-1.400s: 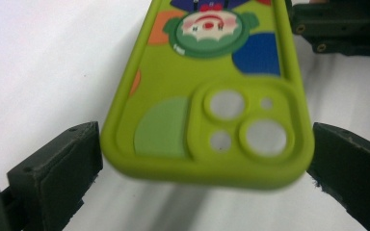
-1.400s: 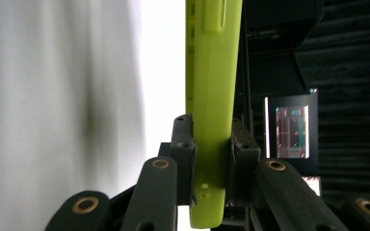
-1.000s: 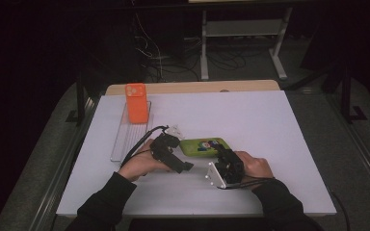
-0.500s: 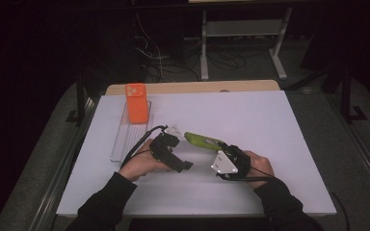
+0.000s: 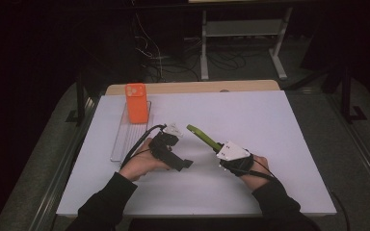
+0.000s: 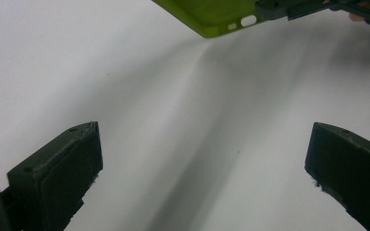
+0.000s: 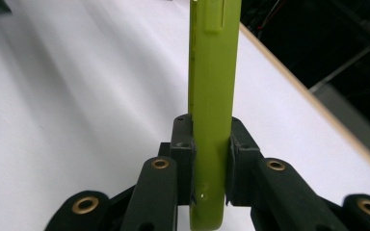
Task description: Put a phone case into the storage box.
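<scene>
- Right gripper (image 5: pixel 215 148): jaws clamped on a slim lime-green plastic phone case (image 5: pixel 201 135), seen edge-on in the right gripper view (image 7: pixel 213 96); the case sticks straight out past the fingertips, with its rounded end tucked behind them.
- The high view shows the case lifted off the white tabletop (image 5: pixel 270 134), tilted, running up and away from the right gripper's fingers toward the left gripper.
- Left gripper (image 5: pixel 185 163): jaws wide apart with nothing between them; its own view shows only bare white table between the two black pads (image 6: pixel 58 173).
- The left gripper view catches the case's end (image 6: pixel 212 14) well beyond its fingertips, with the port cut-outs visible; neither other view shows those.
- The right gripper view shows side-button bumps on the case edge; too small to make out in the high view.
- The high view alone shows an orange rectangular phone case (image 5: pixel 137 103) standing upright in a clear ribbed plastic rack (image 5: pixel 125 139), beyond and outward of the left gripper's fingers, well apart from them.
- Cut off: the top of the green case in the right gripper view and most of it in the left gripper view.
- Hard to tell: the small whitish part (image 5: pixel 173 129) near the left gripper, which may be its plate.
</scene>
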{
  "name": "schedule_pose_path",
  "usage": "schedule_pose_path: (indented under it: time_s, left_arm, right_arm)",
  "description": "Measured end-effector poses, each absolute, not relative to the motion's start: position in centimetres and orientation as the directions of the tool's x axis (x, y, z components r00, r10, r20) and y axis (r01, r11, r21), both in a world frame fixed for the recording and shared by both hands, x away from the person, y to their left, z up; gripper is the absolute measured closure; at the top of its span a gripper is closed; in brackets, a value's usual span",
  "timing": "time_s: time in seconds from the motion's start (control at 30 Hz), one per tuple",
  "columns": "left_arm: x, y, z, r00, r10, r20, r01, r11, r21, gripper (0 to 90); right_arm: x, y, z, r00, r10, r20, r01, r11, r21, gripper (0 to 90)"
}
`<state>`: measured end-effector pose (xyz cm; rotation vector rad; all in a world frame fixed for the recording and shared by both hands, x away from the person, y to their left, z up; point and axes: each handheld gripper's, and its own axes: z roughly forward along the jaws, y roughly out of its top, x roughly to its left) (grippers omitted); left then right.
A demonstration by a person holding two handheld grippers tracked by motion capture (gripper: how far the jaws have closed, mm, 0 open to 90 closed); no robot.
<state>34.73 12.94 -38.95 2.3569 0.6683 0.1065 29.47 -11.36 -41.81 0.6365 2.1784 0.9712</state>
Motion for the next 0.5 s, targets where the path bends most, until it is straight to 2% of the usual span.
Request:
schedule_pose_path:
  time_s: [0.2,0.27,0.5]
  left_arm:
    - [34.7,12.9,-39.0,0.852,0.511,-0.115,0.454,-0.612,0.647,0.0]
    - [34.8,13.1,-38.8,0.861,0.498,-0.1,0.442,-0.637,0.632,0.0]
    - [34.8,13.2,-38.7,0.849,0.515,-0.116,0.458,-0.61,0.646,0.0]
  right_arm:
    - [30.0,-12.1,-41.6,-0.676,0.705,-0.215,0.264,0.504,0.822,75.4]
    - [30.3,-12.3,-41.6,-0.673,0.719,-0.173,0.294,0.475,0.829,75.4]
    - [31.0,-13.2,-41.6,-0.639,0.769,-0.016,0.396,0.347,0.85,75.4]
